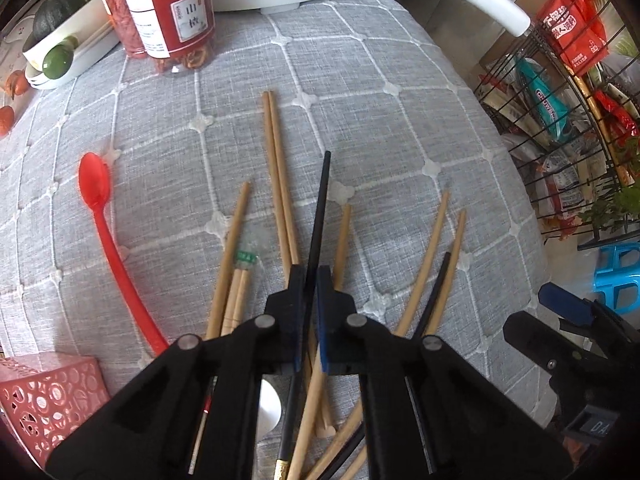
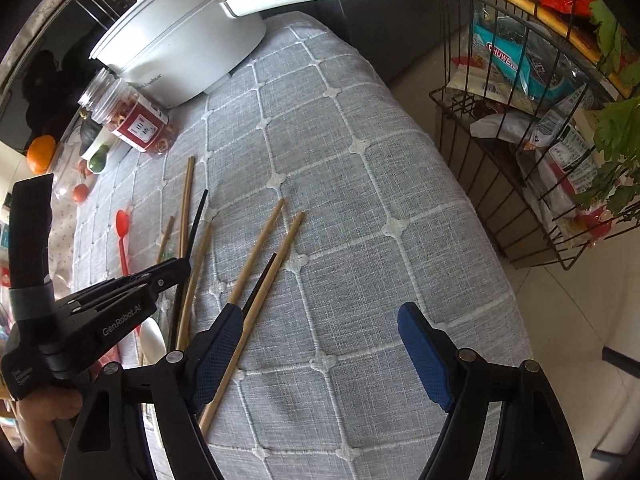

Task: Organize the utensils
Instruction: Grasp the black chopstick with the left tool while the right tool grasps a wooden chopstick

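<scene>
Chopsticks (image 1: 280, 184) lie scattered on grey checked tablecloth (image 2: 360, 208).

Mostly wood and plastic on a woven cloth

The tablecloth (image 1: 360, 120) looks like coarse grey weave with raised white stitching; the pale chopsticks (image 1: 280, 184) are bare matt wood, the black chopstick (image 1: 320, 216) smooth and lacquered, the red spoon (image 1: 96, 192) glossy see-through plastic, and the pot (image 2: 180, 52) shiny white plastic.
</scene>
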Demonstrator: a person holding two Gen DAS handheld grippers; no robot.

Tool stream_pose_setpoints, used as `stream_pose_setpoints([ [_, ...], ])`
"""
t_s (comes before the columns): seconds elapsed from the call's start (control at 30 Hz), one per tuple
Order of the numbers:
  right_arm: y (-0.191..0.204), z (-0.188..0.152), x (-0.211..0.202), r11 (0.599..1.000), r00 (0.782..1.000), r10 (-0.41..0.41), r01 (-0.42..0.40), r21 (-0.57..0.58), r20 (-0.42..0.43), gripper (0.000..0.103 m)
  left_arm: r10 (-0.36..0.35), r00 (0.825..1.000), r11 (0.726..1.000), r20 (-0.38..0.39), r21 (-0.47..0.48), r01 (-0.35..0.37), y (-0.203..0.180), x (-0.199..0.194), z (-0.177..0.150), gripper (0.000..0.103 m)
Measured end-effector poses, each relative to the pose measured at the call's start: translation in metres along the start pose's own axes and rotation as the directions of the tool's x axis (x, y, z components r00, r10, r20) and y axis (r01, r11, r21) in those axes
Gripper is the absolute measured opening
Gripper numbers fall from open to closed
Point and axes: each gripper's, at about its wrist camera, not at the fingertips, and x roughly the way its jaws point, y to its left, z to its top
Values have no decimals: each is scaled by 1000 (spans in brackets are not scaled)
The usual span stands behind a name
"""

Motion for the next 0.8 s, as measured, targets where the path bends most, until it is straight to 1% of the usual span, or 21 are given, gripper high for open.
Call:
stream_pose_setpoints([
  [0.17,-1,0,9,999,999,36,-36,23,-23,81,54,999,997,2,48,-54,-10,0,-2,7],
  [0.27,2,1,15,996,996,82,-82,28,-25,79,54,998,996,39,62,-57,-11,-11,-10,6],
  [0.33,6,1,19,995,994,101,-101,22,-34,70,43,997,997,69,67,-47,-5,-28,-19,6],
  [0.37,10,0,22,995,994,103,-102,14,-41,67,34,996,997,82,67,-39,-4,-37,-24,6],
  [0.43,18,0,30,995,993,99,-100,-7,-59,51,16,993,998,113,65,-24,1,-54,-34,6],
  [0.47,21,-1,34,995,993,101,-102,-13,-68,47,4,992,998,128,62,-12,4,-63,-39,6],
  [0.5,25,-2,37,994,992,103,-104,-18,-75,41,-6,990,998,141,60,-3,7,-72,-45,6],
  [0.53,28,-2,40,994,992,102,-104,-23,-76,38,-14,988,998,153,60,4,5,-77,-50,6],
  [0.57,32,-1,41,995,993,93,-95,-28,-67,38,-18,986,998,164,60,9,7,-84,-55,6],
  [0.63,38,1,44,995,994,92,-94,-31,-64,30,-28,983,998,182,59,18,8,-95,-66,6],
  [0.67,40,1,46,995,994,87,-89,-33,-61,29,-33,981,998,191,56,23,2,-95,-70,6],
  [0.8,49,-1,47,998,998,23,-26,-59,-57,22,-64,974,998,218,42,56,7,-109,-89,6],
])
